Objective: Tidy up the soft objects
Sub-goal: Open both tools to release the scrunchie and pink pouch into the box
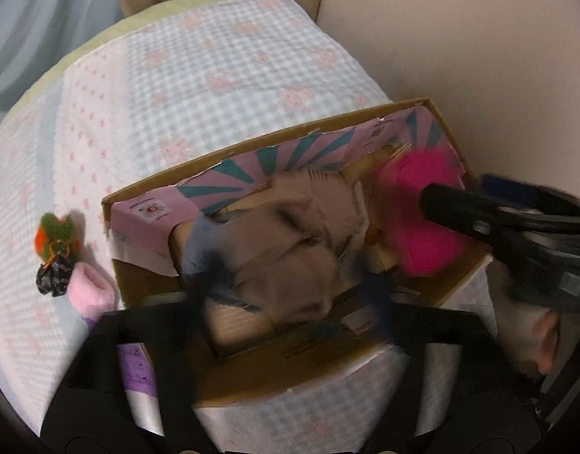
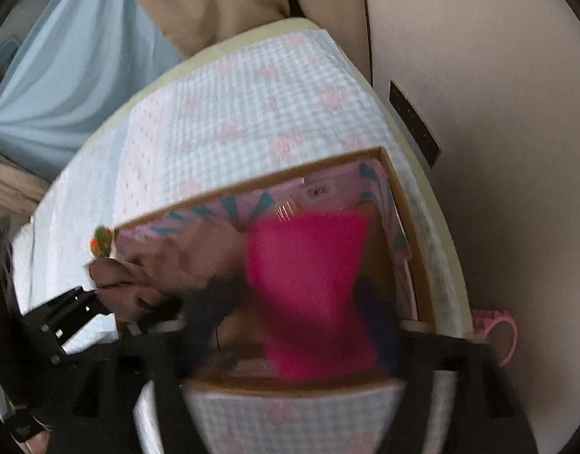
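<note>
An open cardboard box [image 1: 252,143] with pink and teal lining sits on a checked bedcover. My left gripper [image 1: 293,295] hangs over the box with a brown fuzzy soft item [image 1: 286,249] between its blurred fingers; whether it grips it is unclear. My right gripper [image 2: 301,325] is over the box's right end with a bright pink fuzzy item [image 2: 309,283] between its fingers; in the left wrist view that pink item [image 1: 415,208] lies in the box under the right gripper's black tip [image 1: 441,204]. The brown item [image 2: 169,265] and the box [image 2: 252,185] also show in the right wrist view.
A green-orange soft toy [image 1: 55,234], a dark patterned piece [image 1: 53,280] and a pale pink roll [image 1: 93,291] lie on the bedcover [image 1: 214,75] left of the box. A beige wall [image 1: 460,38] is close on the right. A pink cup [image 2: 498,333] sits by the bed's right edge.
</note>
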Demonstrator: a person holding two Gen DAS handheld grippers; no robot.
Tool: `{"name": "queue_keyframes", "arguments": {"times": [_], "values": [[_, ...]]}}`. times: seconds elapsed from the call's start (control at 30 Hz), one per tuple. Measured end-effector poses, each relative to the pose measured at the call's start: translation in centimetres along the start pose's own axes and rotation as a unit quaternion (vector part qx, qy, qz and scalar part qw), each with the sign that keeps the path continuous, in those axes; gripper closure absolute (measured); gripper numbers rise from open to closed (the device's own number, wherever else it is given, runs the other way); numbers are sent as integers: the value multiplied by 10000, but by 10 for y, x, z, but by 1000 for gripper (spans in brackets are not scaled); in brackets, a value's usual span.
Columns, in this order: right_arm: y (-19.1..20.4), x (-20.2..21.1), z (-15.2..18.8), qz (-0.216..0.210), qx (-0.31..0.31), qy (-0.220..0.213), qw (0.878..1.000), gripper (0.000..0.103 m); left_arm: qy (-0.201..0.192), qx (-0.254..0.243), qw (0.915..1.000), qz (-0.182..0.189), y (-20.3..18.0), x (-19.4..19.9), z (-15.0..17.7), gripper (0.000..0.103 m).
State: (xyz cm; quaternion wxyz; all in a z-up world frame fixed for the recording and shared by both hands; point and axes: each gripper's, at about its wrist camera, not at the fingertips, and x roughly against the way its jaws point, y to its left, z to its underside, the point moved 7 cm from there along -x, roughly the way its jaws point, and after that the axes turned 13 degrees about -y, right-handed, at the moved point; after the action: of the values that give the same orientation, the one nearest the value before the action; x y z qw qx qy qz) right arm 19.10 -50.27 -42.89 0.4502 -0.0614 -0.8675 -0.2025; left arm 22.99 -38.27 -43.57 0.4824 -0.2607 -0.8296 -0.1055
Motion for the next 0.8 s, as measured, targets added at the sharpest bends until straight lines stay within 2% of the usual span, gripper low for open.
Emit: {"name": "queue_keyframes", "arguments": {"times": [0.03,0.27,0.5,0.8], "values": [[0,0,-2,-22,-28,-55,10000,0,-83,-26,9999,-53,2,3,0,0],[0,-1,-5,-54,54,-35,10000,0,-58,95,9999,-114,19,9,10,0],[2,9,-2,-73,24,-117,9999,0,-177,230,9996,-64,22,28,6,0],[19,43,-7,-29,174,-298,9994,0,-463,275,9985,-122,23,74,1,0]]}}
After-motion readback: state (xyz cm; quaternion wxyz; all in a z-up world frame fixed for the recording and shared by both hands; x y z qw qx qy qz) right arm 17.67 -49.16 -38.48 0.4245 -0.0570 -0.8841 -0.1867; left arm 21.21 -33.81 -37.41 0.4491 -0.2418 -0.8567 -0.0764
